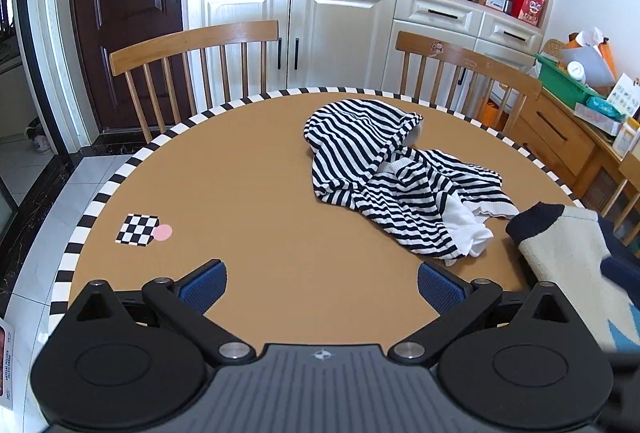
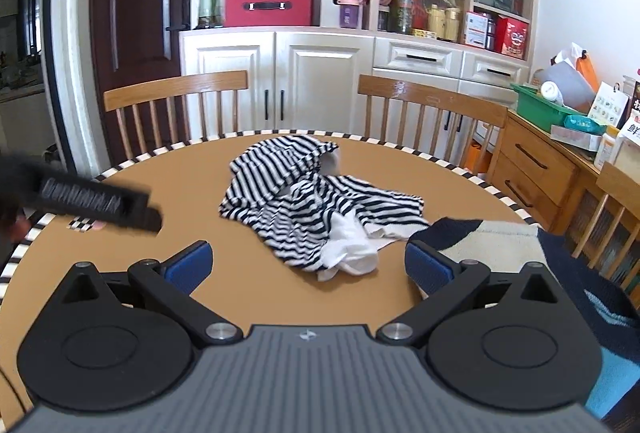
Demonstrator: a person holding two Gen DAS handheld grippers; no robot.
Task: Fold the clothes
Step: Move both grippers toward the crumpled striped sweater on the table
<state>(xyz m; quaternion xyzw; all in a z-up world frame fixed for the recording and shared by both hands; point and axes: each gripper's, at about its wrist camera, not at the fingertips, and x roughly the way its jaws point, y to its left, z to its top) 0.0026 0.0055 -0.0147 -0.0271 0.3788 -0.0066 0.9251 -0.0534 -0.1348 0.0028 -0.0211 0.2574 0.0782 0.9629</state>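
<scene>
We hold the left gripper with jaws spread above the table; the crumpled striped garment lies ahead.

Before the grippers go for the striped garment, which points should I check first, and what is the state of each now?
1. Left gripper open and holding nothing: ok.
2. Right gripper open and holding nothing: ok.
3. Striped garment lying flat, ready to fold: not ok; it is crumpled in a heap with white lining showing.
4. Garment fully on the round table: ok.
5. Garment free of the cream and navy knit beside it: cannot tell; their edges meet or nearly meet in both views.
6. Sleeves and hem located for gripping: cannot tell; the folds hide them.
</scene>
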